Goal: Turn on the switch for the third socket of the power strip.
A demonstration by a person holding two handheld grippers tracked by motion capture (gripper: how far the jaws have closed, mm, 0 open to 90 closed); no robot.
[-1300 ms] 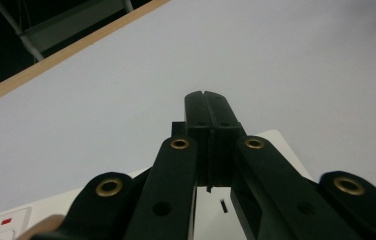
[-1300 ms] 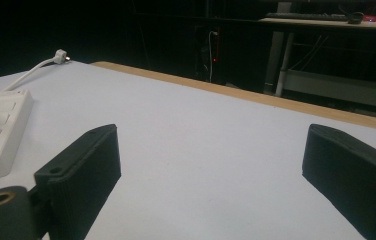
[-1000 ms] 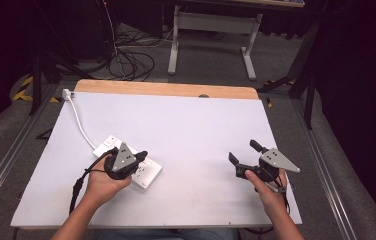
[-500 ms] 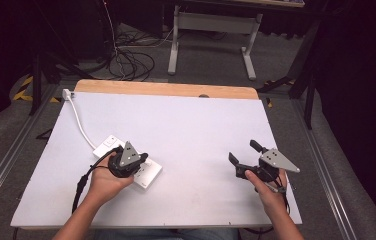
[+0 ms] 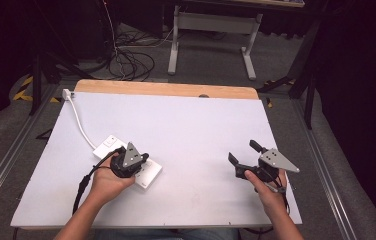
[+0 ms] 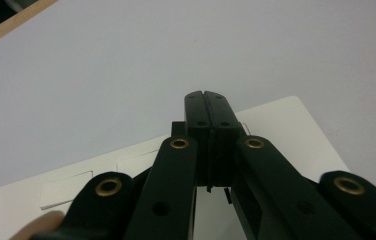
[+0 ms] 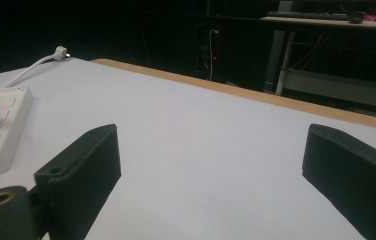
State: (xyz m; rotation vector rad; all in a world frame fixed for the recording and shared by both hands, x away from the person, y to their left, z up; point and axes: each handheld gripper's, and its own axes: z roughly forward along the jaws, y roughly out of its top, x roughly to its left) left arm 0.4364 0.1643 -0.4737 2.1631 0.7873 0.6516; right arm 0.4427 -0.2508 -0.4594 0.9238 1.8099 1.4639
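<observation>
Jaws of the left gripper [image 6: 207,107] pressed together with nothing between them, tips lowered onto the top of the white power strip [image 5: 148,172], apparently pushing on its face or a switch there; exact contact point hidden under the gripper body in the high view. Jaws of the right gripper [image 5: 243,152] spread wide, empty, hovering low over bare surface near the table's [image 5: 201,125] right edge, well apart from the strip.

Power strip lying flat near the left front part of the table, angled, with its white cord [image 5: 78,117] running back to the far left corner, where the plug [image 5: 66,93] rests at the wooden edge. No plug or device seen in any socket.

Judged from this: work at an early or middle stage, with the left hand [image 5: 106,182] engaged on the strip and the right waiting idle. Left to do, likely: finishing the press, lifting the closed tips clear, and possibly bringing the right gripper in for the cord or plug.
</observation>
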